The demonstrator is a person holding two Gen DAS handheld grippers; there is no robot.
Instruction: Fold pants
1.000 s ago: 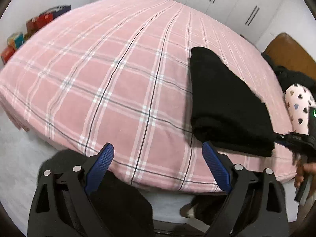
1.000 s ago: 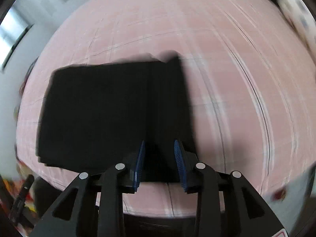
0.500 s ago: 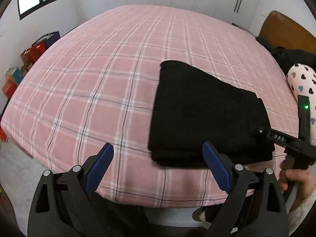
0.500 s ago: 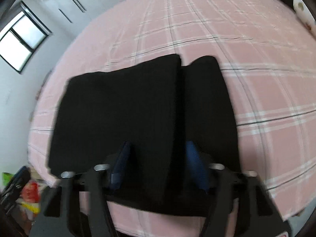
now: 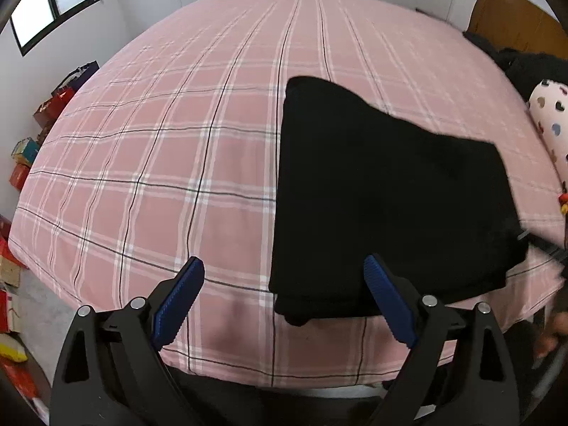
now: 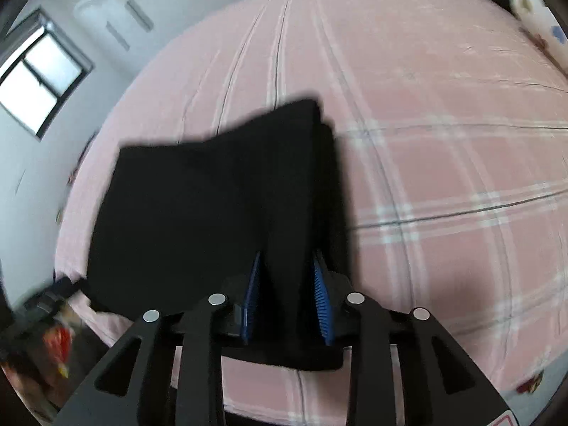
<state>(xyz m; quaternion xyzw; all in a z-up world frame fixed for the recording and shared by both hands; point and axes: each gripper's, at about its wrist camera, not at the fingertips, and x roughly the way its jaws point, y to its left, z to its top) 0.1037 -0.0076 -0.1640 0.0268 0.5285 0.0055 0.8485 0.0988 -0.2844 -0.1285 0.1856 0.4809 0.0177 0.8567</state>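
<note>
The black pants [image 5: 383, 191] lie folded into a thick stack on the pink plaid bed [image 5: 170, 149], near its front edge. My left gripper [image 5: 284, 284] is open and empty, hovering over the front left corner of the stack. In the right wrist view the pants [image 6: 213, 206] fill the middle, and my right gripper [image 6: 285, 284] is shut on a fold of them at the near edge. The right gripper shows blurred at the right edge of the left wrist view [image 5: 546, 248].
A brown headboard [image 5: 514, 28] and a heart-print pillow [image 5: 550, 120] are at the right. Dark clothes [image 5: 532, 67] lie by the headboard. Boxes and bags [image 5: 39, 131] stand on the floor at the left. White wardrobes line the far wall.
My left gripper has moved in towards the stack's near corner. My right gripper has narrowed and closed on a fold of the pants, which now bulge up a little.
</note>
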